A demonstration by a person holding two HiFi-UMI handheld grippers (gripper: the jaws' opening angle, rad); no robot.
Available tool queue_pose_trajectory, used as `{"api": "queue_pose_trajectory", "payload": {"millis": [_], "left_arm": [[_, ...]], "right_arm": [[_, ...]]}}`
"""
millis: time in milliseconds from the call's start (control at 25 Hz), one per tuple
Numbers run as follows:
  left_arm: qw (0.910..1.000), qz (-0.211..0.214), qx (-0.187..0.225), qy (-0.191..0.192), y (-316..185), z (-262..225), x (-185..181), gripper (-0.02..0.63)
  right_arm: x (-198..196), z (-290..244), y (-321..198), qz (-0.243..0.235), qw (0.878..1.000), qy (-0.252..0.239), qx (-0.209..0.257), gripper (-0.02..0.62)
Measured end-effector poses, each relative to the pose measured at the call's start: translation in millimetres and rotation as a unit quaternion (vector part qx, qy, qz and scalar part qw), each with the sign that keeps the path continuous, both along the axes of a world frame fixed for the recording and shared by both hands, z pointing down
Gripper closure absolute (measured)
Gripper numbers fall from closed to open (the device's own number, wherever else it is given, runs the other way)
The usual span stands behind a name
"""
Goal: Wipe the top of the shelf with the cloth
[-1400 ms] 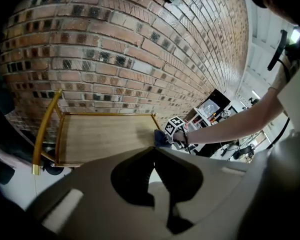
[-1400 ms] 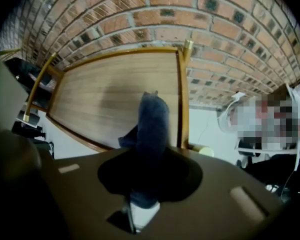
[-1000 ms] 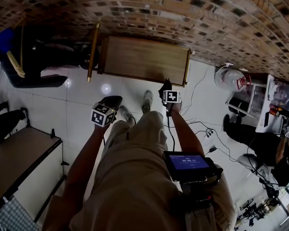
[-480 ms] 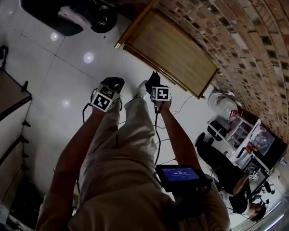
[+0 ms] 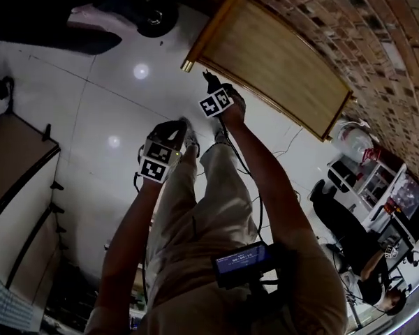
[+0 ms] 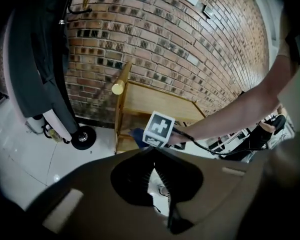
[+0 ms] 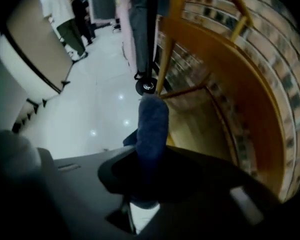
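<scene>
Over the shelf (image 5: 279, 61) corner, the right gripper (image 5: 209, 82) has pushed forward since a second ago, jaws clamped on the cloth (image 7: 152, 129), which hangs just short of the top; wiping looks about to begin, while the left gripper (image 5: 169, 131) hangs back, jaws together, empty
</scene>
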State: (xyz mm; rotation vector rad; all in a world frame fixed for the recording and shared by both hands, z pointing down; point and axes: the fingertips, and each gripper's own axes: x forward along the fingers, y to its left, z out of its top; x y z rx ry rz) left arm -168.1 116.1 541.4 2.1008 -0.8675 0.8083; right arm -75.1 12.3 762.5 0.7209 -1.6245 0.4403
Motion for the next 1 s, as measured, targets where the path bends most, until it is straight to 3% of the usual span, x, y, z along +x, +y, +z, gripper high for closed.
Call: {"api": "queue_pose_trajectory", "payload": {"millis": [200, 360, 480, 600, 800, 1000], "left_arm": [[0.9999, 0.012, 0.005, 0.005, -3, 18, 4, 0.603], [0.9999, 0.007, 0.0, 0.015, -2, 36, 8, 0.603], [0.9997, 0.012, -0.009, 0.02, 2, 51, 11, 0.603], [0.9992, 0.03, -0.011, 0.023, 9, 59, 16, 0.603], [0.9977, 0.061, -0.017, 0.026, 22, 64, 31, 0.603], [0.9951, 0.092, -0.024, 0.024, 36, 64, 51, 0.603]], "right_arm": [[-24, 43, -43, -0.092, 0.988, 0.08, 0.089, 0.505], [-41, 83, -69, -0.149, 0.974, 0.119, 0.122, 0.503], [-44, 101, -80, -0.163, 0.968, 0.135, 0.137, 0.495], [-41, 98, -80, -0.151, 0.971, 0.113, 0.148, 0.497], [5, 101, -57, -0.13, 0.979, 0.1, 0.119, 0.499], [90, 103, -26, -0.125, 0.983, 0.101, 0.09, 0.499]]}}
